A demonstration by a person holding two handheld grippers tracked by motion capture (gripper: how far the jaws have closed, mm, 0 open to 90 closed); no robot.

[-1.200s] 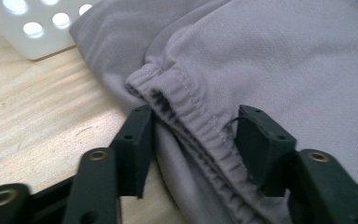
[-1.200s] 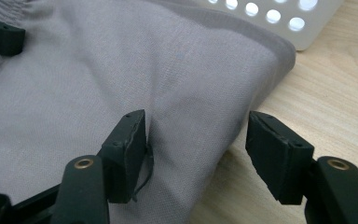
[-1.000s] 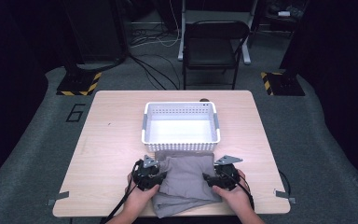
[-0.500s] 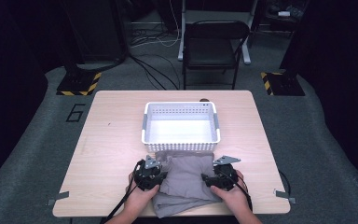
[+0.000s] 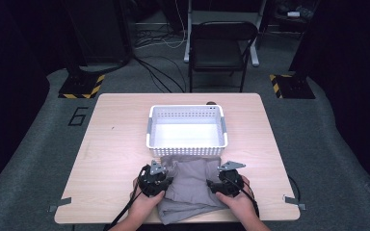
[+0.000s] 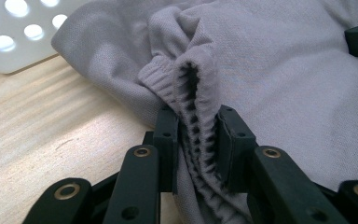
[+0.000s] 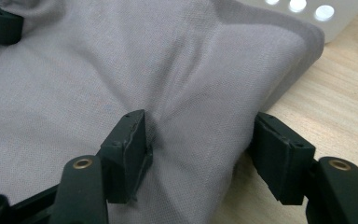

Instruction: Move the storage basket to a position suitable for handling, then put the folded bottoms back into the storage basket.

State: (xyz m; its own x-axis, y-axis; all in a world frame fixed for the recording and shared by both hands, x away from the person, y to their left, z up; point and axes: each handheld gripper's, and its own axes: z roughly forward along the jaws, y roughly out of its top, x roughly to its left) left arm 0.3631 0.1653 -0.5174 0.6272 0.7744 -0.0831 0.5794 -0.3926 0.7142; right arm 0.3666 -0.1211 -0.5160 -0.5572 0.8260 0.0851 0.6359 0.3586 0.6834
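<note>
A grey cloth lies crumpled at the near edge of the wooden table, touching the front of a white perforated basket. My left gripper is at the cloth's left side. Its jaws have just been closing, and in the left gripper view the gripper is shut on the ribbed hem of the cloth. My right gripper is at the cloth's right side. Its jaws have just been closing a little but stand wide, straddling a folded edge of the cloth, one pad resting on the fabric.
The basket is just beyond the cloth and holds nothing that I can see. A dark folding chair stands on the floor behind the table. Bare wood stretches left and right of the basket. Both hands are at the table's near edge.
</note>
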